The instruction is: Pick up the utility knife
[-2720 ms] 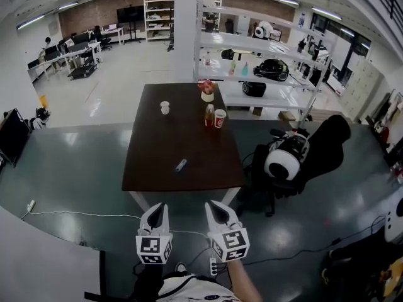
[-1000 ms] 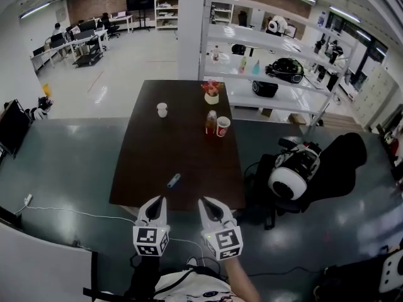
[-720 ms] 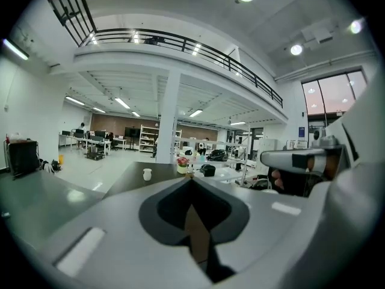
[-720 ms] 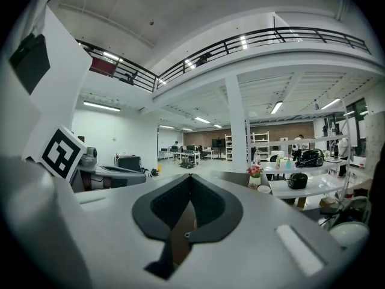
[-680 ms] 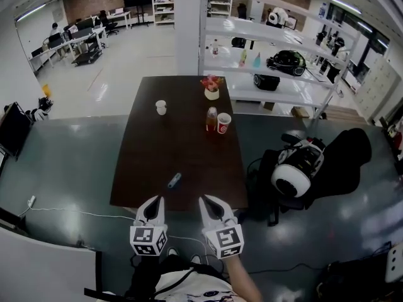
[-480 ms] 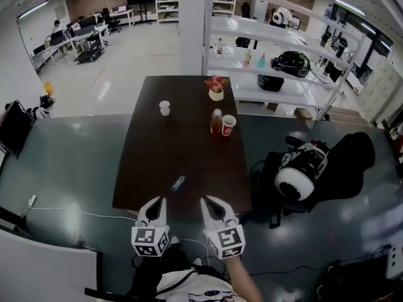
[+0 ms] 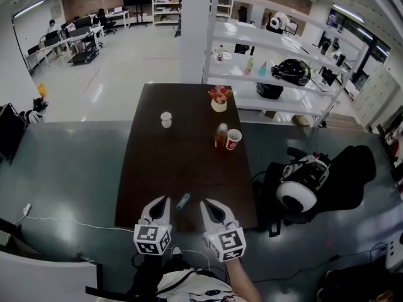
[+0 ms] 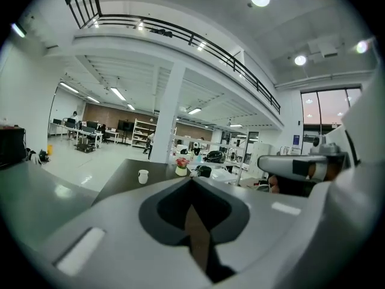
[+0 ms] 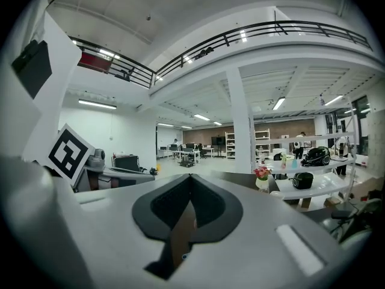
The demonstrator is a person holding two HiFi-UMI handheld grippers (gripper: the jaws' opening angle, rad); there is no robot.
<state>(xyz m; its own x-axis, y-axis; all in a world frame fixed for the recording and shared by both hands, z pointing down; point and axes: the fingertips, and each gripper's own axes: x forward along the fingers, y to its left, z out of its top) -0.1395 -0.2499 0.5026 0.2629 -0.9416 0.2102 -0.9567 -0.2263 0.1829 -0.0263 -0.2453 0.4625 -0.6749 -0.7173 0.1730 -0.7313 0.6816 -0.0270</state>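
From the head view, the utility knife (image 7: 183, 201) lies flat on the dark table (image 7: 145, 168) close to its near edge, angled slightly, with nothing touching it; the left gripper (image 7: 164, 201) and right gripper (image 7: 207, 203) hang either side of it at that edge, their tips near it but apart from it; a white cup (image 7: 166, 119) and a flower pot (image 7: 218, 99) stand well beyond. In the left gripper view, the left gripper (image 8: 191, 180) has its jaws together on nothing, the knife hidden below them. In the right gripper view, the right gripper (image 9: 191, 177) is likewise closed and empty. I judge this the approach step; next, one gripper needs to open, tip downward, straddle the knife across its narrow width and close.
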